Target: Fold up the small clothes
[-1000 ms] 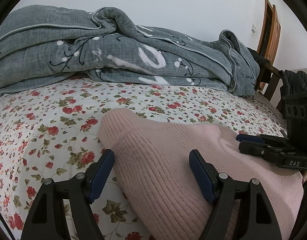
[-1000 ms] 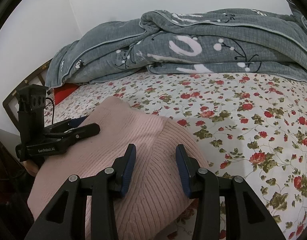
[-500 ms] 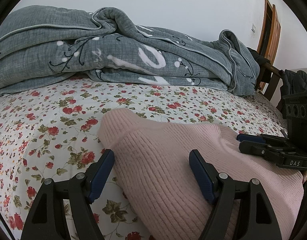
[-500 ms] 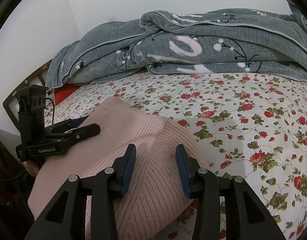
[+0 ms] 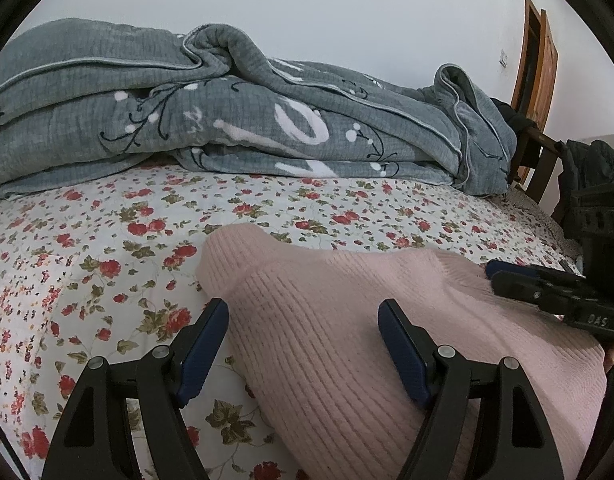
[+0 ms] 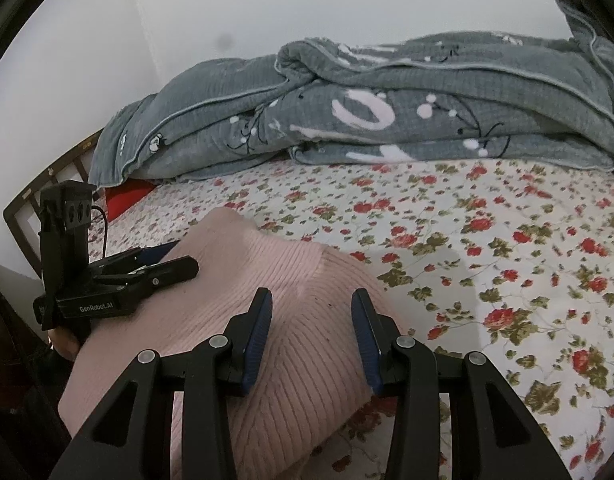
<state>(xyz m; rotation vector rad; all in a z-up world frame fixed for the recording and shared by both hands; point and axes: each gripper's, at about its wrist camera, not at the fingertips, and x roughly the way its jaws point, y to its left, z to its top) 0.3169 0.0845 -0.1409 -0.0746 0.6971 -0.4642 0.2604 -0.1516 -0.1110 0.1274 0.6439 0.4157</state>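
sweater: pink ribbed knit sweater (image 5: 347, 320), already bundled into a thick fold, sitting at the near edge of the bed (image 5: 87, 248) on the flowery sheet

left gripper: left gripper (image 5: 303, 344) has its jaws spread wide, one pad over the sheet just off the knit's left side, the other over the knit. Not pinching anything, looks like it's lining up on that side

right gripper: right gripper (image 6: 311, 332) has its jaws parted too, hovering over the right end of the bundle, nothing caught between them

guess: both probably hanging there to pat or square up the fold

background: grey blanket (image 6: 387, 120) heaped along the far edge, well clear of the sweater
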